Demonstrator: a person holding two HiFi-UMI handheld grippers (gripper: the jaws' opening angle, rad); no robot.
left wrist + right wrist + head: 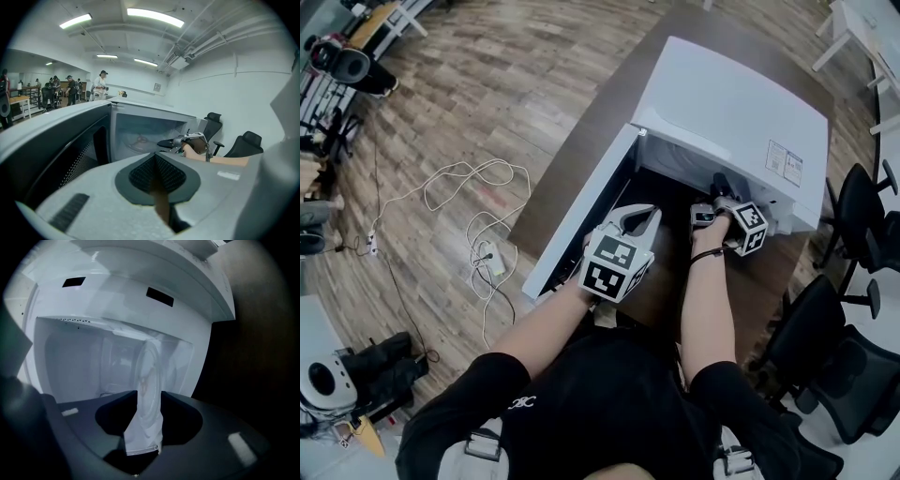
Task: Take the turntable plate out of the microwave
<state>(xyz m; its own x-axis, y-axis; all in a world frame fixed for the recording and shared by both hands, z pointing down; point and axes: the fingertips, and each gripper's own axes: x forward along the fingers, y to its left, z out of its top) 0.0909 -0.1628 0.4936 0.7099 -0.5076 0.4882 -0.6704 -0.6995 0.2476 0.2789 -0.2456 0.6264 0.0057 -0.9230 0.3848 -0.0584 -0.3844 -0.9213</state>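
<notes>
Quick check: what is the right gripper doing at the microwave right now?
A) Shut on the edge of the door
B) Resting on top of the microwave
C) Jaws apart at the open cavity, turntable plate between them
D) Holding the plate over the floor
C: the right gripper view shows the right gripper with its jaws apart and the turntable plate between them, and the head view shows it reaching into the open microwave.

Microwave (741,112): smooth white casing, soft sheen.
Door (70,154): dark perforated mesh window.
Turntable plate (149,376): clear, glossy glass.
Left tool (155,157): matt grey plastic, with finely ribbed dark pads (140,176).
Floor (487,84): wood-grain planks.
Counter (581,141): matt dark brown.
</notes>
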